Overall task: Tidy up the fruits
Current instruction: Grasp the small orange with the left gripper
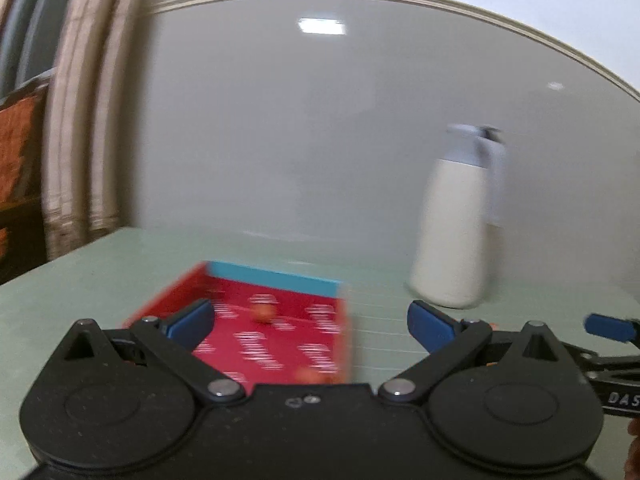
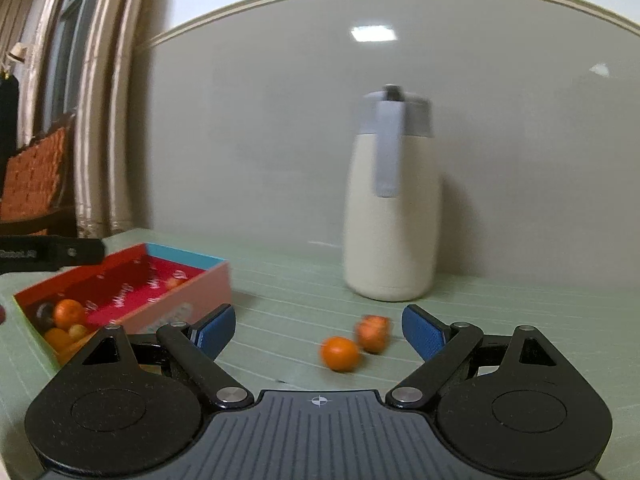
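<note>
A red box with a blue far wall (image 1: 280, 280) lies on the green table, just beyond my open, empty left gripper (image 1: 310, 320). A small orange fruit (image 1: 263, 312) sits inside it. In the right wrist view the same box (image 2: 172, 300) is at the left and holds several oranges (image 2: 69, 314) at its near end. Two loose fruits lie on the table: an orange (image 2: 340, 354) and a reddish-orange one (image 2: 373, 334) behind it. My right gripper (image 2: 319, 330) is open and empty, just short of them.
A cream thermos jug with a grey lid (image 2: 394, 204) stands at the back against the grey wall; it also shows in the left wrist view (image 1: 456, 220). Curtains and an orange-cushioned chair (image 2: 34, 176) are at the left. The right gripper's finger (image 1: 610, 328) shows at the left view's right edge.
</note>
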The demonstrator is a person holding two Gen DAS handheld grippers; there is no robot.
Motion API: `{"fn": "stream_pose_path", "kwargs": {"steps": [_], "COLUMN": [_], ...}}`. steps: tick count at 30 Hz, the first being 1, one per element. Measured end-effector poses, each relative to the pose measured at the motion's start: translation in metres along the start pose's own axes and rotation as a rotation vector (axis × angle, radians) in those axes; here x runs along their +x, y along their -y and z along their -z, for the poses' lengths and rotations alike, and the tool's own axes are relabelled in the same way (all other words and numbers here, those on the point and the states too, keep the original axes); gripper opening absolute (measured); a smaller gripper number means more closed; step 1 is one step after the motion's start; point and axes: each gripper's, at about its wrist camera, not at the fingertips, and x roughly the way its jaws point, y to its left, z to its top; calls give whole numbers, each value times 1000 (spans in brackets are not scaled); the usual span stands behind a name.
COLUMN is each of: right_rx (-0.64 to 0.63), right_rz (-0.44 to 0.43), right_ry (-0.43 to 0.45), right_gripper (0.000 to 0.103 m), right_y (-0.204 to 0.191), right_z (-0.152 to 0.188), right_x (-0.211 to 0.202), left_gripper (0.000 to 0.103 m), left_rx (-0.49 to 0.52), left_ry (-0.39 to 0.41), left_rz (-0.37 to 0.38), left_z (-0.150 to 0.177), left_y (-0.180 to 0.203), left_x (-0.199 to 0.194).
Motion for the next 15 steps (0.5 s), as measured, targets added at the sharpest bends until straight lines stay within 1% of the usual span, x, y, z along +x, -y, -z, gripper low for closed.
{"fn": "stream_pose_path", "kwargs": {"steps": [4, 6, 8, 10, 12, 14, 15], "right_rx": [7, 23, 51, 80, 95, 104, 107], "right_rz": [72, 120, 159, 197, 226, 239, 246], "right_ry": [-3, -3, -3, -14, -21, -21, -21], "right_gripper": [90, 90, 90, 90, 90, 90, 90], "right_y": [30, 47, 65, 81, 93, 99, 103], "right_z": [5, 7, 9, 12, 13, 14, 14], "right_x": [-13, -18, -24, -27, -29, -31, -31], "left_gripper": [96, 95, 93, 90, 85, 84, 80], "left_rx": [72, 133, 166, 178, 183, 197, 204], "left_ry": [-20, -55, -89, -119, -142, -158, -167], "left_rz": [76, 86, 107, 127, 148, 169, 174], "left_z": [9, 15, 20, 23, 26, 28, 29], "left_y": [46, 68, 84, 96, 105, 112, 116], "left_x": [13, 25, 36, 45, 53, 60, 65]}}
